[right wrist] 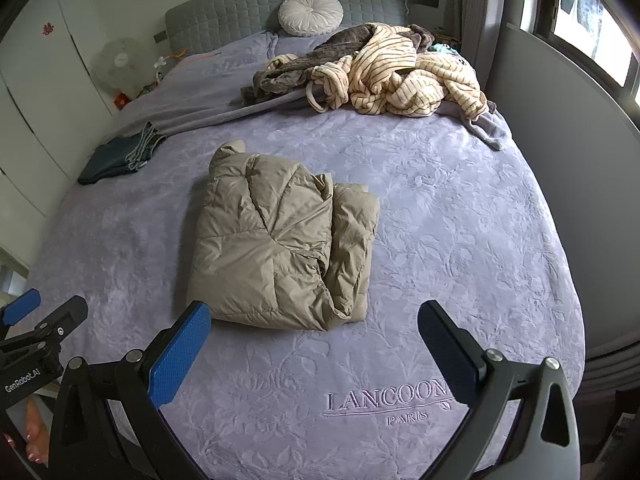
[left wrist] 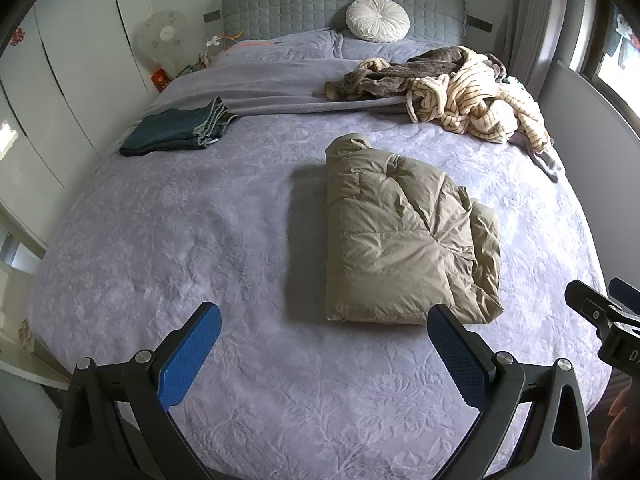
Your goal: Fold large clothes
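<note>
A beige puffer jacket [left wrist: 404, 236] lies folded into a compact rectangle in the middle of the lavender bed [left wrist: 200, 240]; it also shows in the right wrist view [right wrist: 280, 240]. My left gripper [left wrist: 324, 328] is open and empty, held above the bed's near end, just short of the jacket's near edge. My right gripper [right wrist: 316, 328] is open and empty too, beside the left one, with the jacket's near edge just beyond its fingertips. A heap of unfolded striped cream and grey-brown robes [left wrist: 460, 88] lies at the far right [right wrist: 380, 72].
Folded dark jeans [left wrist: 180, 132] lie at the bed's left edge [right wrist: 120, 156]. A round white cushion [left wrist: 378, 19] leans on the grey headboard. White wardrobes [left wrist: 60, 80] stand left, a grey wall panel [right wrist: 560, 160] and window right. A fan [left wrist: 162, 40] stands by the headboard.
</note>
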A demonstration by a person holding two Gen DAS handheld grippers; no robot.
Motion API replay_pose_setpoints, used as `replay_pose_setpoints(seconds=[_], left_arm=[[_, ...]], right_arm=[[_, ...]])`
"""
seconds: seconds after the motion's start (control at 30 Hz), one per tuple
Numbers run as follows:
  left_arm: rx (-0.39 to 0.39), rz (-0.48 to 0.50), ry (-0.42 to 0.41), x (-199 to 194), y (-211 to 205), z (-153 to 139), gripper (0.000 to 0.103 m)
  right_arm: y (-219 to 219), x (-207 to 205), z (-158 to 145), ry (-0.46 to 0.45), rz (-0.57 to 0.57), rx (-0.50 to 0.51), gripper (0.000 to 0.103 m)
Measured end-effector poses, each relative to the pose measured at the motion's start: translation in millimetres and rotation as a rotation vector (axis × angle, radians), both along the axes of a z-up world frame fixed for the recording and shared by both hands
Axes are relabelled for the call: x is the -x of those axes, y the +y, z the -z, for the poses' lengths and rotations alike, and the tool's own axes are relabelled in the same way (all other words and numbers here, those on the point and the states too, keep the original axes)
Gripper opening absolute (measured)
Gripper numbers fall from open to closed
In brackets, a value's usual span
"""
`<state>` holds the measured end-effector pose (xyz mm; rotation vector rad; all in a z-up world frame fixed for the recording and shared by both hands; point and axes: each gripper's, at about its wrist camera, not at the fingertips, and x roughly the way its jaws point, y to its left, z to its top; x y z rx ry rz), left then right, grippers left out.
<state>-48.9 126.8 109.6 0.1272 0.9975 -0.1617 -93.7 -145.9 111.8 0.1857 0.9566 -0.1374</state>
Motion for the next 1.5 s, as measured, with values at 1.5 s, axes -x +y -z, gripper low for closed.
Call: replay_pose_setpoints(seconds=[1.5], left_arm=[[-0.003, 0.004, -0.001, -1.7, 0.9, 0.2, 0.103]], right_arm=[[-1.0, 0.5, -1.2, 0.001, -0.005, 0.002, 0.103]])
